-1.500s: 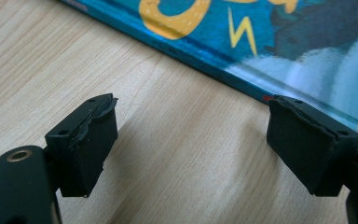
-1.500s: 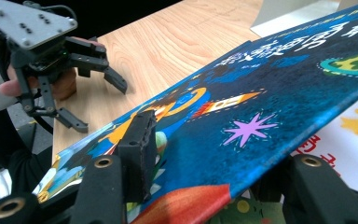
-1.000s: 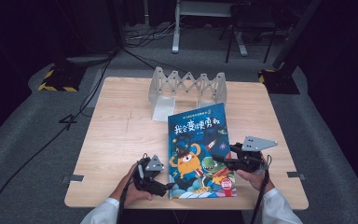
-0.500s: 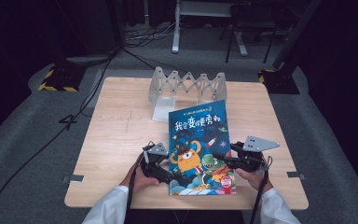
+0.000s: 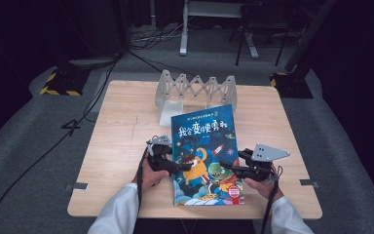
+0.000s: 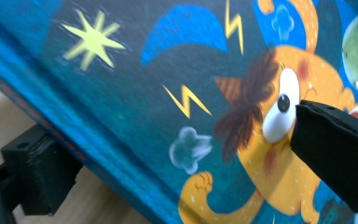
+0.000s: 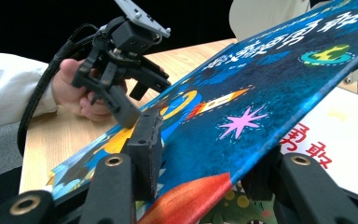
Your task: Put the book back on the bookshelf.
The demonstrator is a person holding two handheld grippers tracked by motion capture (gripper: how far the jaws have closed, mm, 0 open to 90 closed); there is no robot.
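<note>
Book (image 5: 203, 152) near front edge of bench (image 5: 126, 122), left tongs (image 5: 175, 167) clamped on its left edge, right tongs (image 5: 230, 168) clamped on lifted cover, rack (image 5: 195, 88) at back edge.

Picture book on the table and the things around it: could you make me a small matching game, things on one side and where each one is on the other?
Things:
1. picture book
2. zigzag metal rack
3. left claw
4. right claw

Places or states:
A. stands at the far end of the wooden table, behind the book
B. clamped on the book's left edge
C. clamped on the book's right edge
D. blue cover facing up, between the two hands

Pairs: 1-D, 2-A, 3-B, 4-C
</note>
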